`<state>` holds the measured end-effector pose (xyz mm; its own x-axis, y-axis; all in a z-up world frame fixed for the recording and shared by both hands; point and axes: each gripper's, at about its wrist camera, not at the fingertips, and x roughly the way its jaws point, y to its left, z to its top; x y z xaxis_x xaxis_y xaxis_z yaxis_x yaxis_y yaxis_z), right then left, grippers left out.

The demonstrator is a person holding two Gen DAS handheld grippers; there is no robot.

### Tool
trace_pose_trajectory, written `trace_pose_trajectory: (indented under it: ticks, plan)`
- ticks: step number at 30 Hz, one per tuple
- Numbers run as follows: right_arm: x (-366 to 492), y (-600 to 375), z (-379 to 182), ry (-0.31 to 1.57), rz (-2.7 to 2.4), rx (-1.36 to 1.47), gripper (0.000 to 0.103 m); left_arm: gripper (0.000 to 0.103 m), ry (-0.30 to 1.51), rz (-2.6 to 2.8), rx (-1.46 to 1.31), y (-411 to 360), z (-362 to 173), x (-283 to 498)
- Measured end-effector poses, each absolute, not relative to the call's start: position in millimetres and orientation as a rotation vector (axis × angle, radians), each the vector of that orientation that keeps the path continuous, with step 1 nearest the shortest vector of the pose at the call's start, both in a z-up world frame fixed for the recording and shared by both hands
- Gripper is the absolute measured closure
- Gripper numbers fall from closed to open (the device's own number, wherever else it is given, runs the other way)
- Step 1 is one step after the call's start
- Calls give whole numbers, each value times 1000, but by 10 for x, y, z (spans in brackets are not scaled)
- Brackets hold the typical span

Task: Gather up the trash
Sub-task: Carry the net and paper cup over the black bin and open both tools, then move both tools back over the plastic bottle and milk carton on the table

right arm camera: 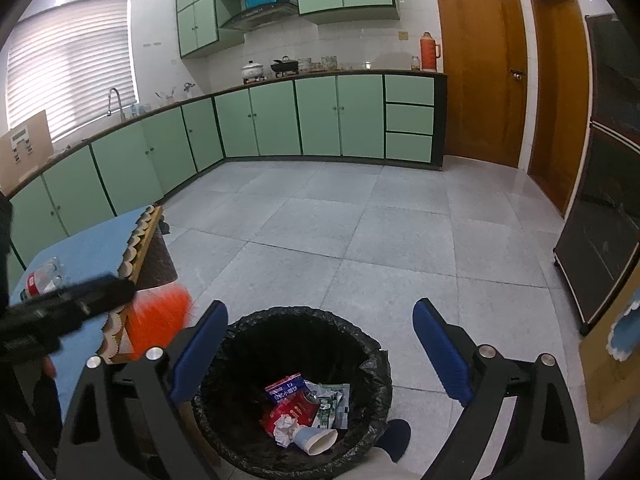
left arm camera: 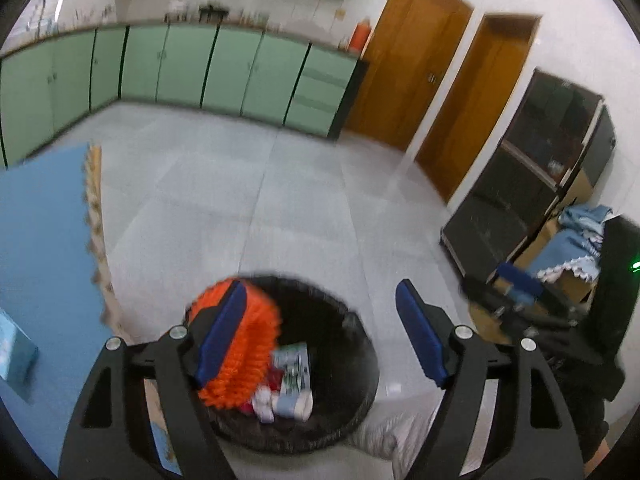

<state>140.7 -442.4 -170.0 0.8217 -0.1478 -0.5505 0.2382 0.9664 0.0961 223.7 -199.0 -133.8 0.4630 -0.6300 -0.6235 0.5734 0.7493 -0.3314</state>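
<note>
A bin lined with a black bag [right arm camera: 372, 364] stands on the floor below both grippers; it also shows in the left wrist view [left arm camera: 340, 320]. Inside lie a paper cup [right arm camera: 316, 440], crumpled tissue [right arm camera: 286, 426] and wrappers [right arm camera: 286, 390]. My left gripper [left arm camera: 320, 340] is open above the bin. An orange fringed thing [left arm camera: 248, 356], blurred, is against its left finger [left arm camera: 222, 340] over the bin's left rim; it shows orange by the table edge in the right wrist view [right arm camera: 160, 316]. My right gripper [right arm camera: 320, 356] is open and empty over the bin.
A table with a blue cloth [right arm camera: 92, 252] stands left of the bin, with a crushed plastic bottle [right arm camera: 40, 278] on it. Green cabinets [right arm camera: 280, 120] line the far walls. Wooden doors [right arm camera: 480, 68] and a dark cabinet [right arm camera: 608, 208] are to the right. Grey tile floor lies between.
</note>
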Motion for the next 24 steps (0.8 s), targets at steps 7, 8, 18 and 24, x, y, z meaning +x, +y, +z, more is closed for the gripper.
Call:
trace_pose_trajectory:
  ticks: [7,8,18,24]
  plan:
    - [1415,-4451,-1747,573,-207,179,11,30,855,-729,-78,-2043,-1484,2311]
    - [1415,-4452,-1748,572,-207,179,11,30,845,-729,-75,-2049,-1462,2302]
    - [1407,-4373,-1657,535,-191,164,11,30,724,-694,-59,-1910,-1192,2212]
    - [1447,-4200,-1566,522,-160,146,11,31,677,-665,-54,-1689,-1055,2155]
